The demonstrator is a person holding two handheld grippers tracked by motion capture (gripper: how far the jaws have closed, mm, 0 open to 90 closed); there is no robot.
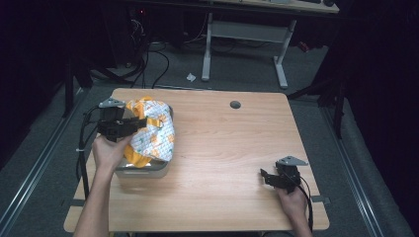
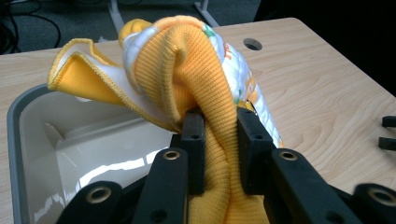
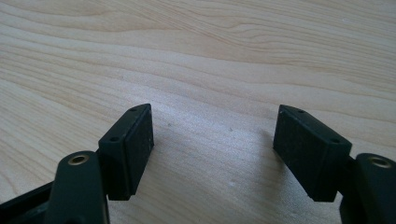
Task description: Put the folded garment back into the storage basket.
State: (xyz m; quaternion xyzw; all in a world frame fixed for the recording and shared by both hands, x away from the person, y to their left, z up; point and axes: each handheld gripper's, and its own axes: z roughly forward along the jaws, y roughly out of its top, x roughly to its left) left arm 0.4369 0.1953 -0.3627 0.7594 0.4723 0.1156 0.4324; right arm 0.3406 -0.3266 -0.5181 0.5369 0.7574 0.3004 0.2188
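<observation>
A yellow cloth (image 1: 153,131) with a white patterned side hangs bunched over a grey, white-lined tub (image 1: 143,170) at the table's left. My left gripper (image 1: 143,122) is shut on a ribbed yellow fold of it. In the left gripper view the cloth (image 2: 187,60) rises twisted out of my left gripper (image 2: 220,126), above the tub's glossy inside (image 2: 28,140). Near the table's front right corner my right gripper (image 1: 264,177) lies low and points left. In its own view my right gripper (image 3: 215,135) is open over bare wood, with nothing between the jaws.
The wooden table (image 1: 222,148) has a round cable hole (image 1: 235,104) near its far edge. Beyond it stand a white desk frame (image 1: 247,34) and floor cables (image 1: 148,64). The right gripper's fingertips (image 2: 387,130) show at the left gripper view's right edge.
</observation>
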